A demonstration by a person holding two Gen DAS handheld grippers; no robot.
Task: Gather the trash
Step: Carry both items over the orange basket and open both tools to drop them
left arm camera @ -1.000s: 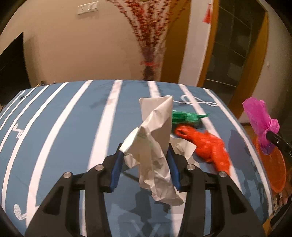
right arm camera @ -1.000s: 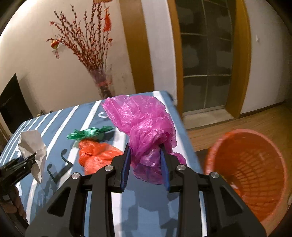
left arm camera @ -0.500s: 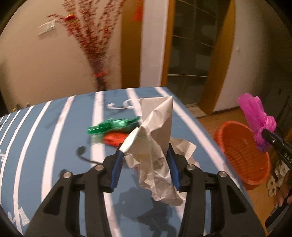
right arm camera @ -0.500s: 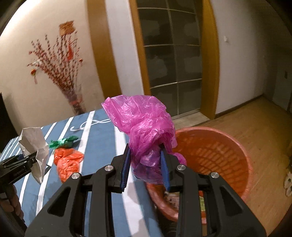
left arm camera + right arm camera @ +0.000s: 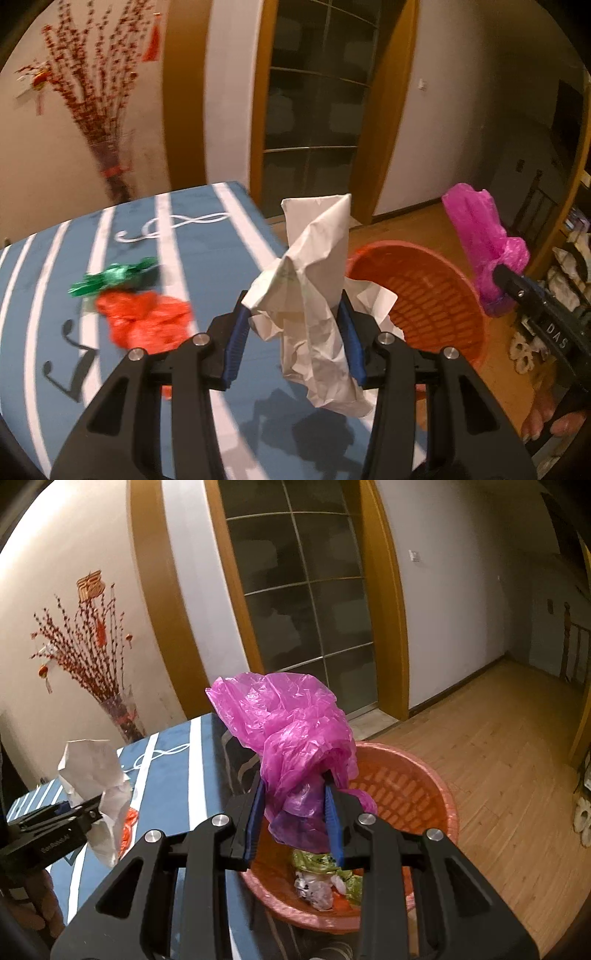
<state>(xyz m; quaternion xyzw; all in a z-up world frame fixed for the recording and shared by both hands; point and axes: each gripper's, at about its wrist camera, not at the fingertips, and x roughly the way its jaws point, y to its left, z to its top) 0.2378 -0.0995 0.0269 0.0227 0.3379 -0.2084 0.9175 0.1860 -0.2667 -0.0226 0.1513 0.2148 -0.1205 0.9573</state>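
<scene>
Right wrist view: right hand-held gripper [image 5: 295, 814], gripping pink bag [image 5: 291, 738], had swung over basket [image 5: 439, 794]; left hand-held gripper [image 5: 293, 338], clamping paper [image 5: 314, 295], approached; release due.

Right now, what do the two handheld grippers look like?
Both look alike. The left gripper and the right gripper have matte black plastic frames with triangular cut-outs, round silver bolts at the joints and ribbed blue pads lining the jaws. Pale lettering, too blurred to read, runs along each one's side. No cables or sleeves are visible.
</scene>
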